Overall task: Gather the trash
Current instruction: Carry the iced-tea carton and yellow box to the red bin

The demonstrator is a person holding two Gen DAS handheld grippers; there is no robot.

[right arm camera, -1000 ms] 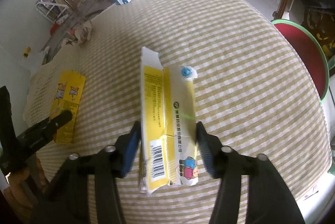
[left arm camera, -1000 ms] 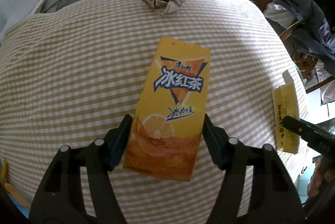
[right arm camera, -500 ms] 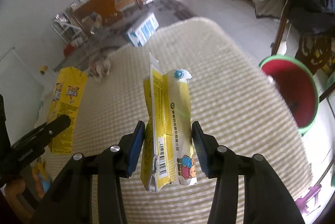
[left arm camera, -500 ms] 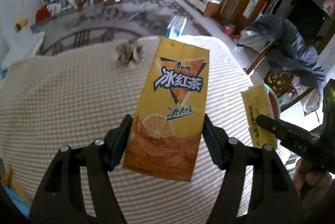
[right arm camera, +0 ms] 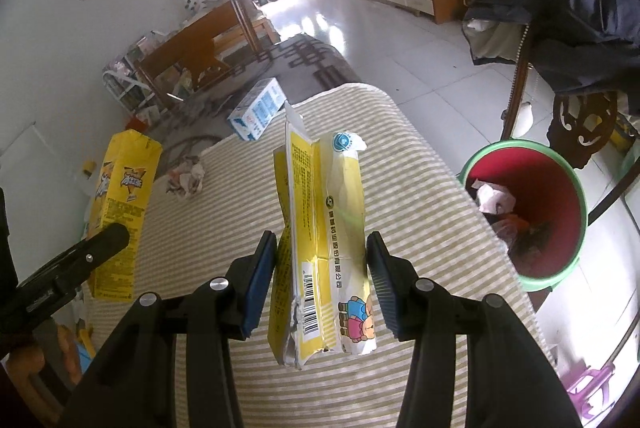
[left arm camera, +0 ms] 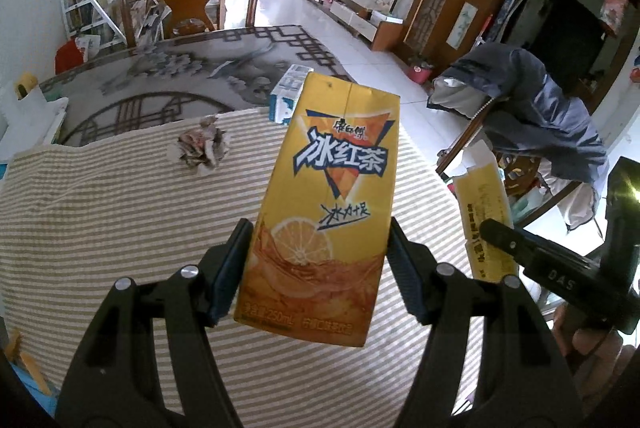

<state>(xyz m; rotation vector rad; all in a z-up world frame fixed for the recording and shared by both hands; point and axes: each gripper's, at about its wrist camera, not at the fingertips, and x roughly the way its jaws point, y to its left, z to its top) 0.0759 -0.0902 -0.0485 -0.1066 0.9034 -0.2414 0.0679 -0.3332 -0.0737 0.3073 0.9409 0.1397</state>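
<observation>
My left gripper (left arm camera: 320, 268) is shut on an orange iced-tea carton (left arm camera: 320, 208) and holds it upright above the striped tablecloth (left arm camera: 100, 220). The carton also shows in the right wrist view (right arm camera: 120, 212). My right gripper (right arm camera: 322, 280) is shut on a torn yellow-and-white carton (right arm camera: 324, 240), also lifted off the cloth; it shows in the left wrist view (left arm camera: 486, 216). A crumpled paper ball (left arm camera: 200, 148) lies on the cloth at the far side. A red bin with a green rim (right arm camera: 532, 212) stands on the floor right of the table and holds some trash.
A blue-and-white milk box (right arm camera: 256, 108) lies past the cloth's far edge on the dark patterned tabletop (left arm camera: 160, 76). A wooden chair (left arm camera: 188, 0) stands behind the table. A chair draped with a dark jacket (left arm camera: 532, 108) stands at the right.
Both grippers have lifted their cartons off the tablecloth and tilted up, so the room beyond the table and the red bin have come into view.
</observation>
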